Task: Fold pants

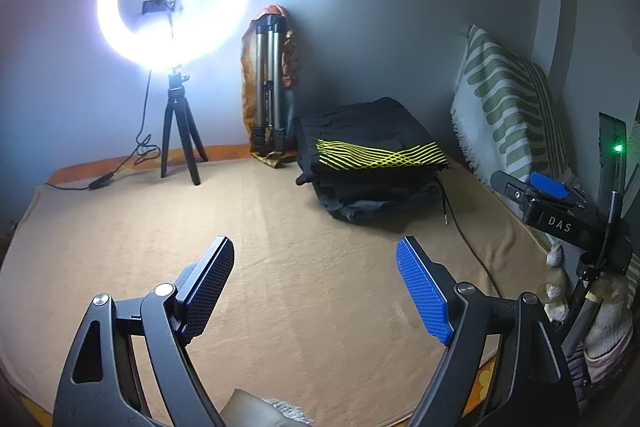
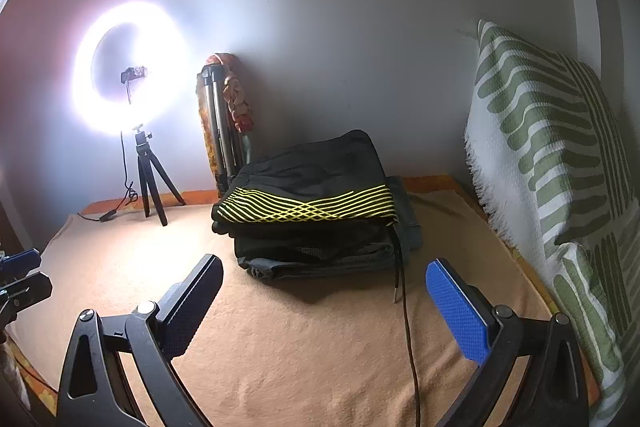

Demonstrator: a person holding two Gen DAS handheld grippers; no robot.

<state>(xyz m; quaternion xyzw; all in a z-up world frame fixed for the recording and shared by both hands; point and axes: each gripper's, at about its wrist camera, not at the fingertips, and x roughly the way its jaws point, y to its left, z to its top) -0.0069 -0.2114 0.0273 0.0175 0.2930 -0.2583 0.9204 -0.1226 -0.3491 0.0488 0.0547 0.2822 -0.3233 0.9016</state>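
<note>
A stack of folded dark pants (image 1: 372,155) (image 2: 316,211) lies at the back of the tan blanket, near the wall. The top pair is black with a band of yellow wavy lines, and a drawstring hangs off its right side. My left gripper (image 1: 316,255) hovers over bare blanket in front of the stack, open, with nothing between its blue pads. My right gripper (image 2: 324,275) is open too, just short of the stack's front edge, and holds nothing. In the left wrist view the right gripper's body (image 1: 556,211) shows at the right edge.
A lit ring light on a small tripod (image 1: 176,131) (image 2: 148,179) stands at the back left, its cable trailing on the blanket (image 1: 280,267). A folded tripod (image 1: 268,87) leans on the wall. A green-striped pillow (image 2: 552,155) stands along the right. A thin dark cord (image 2: 412,347) crosses the blanket.
</note>
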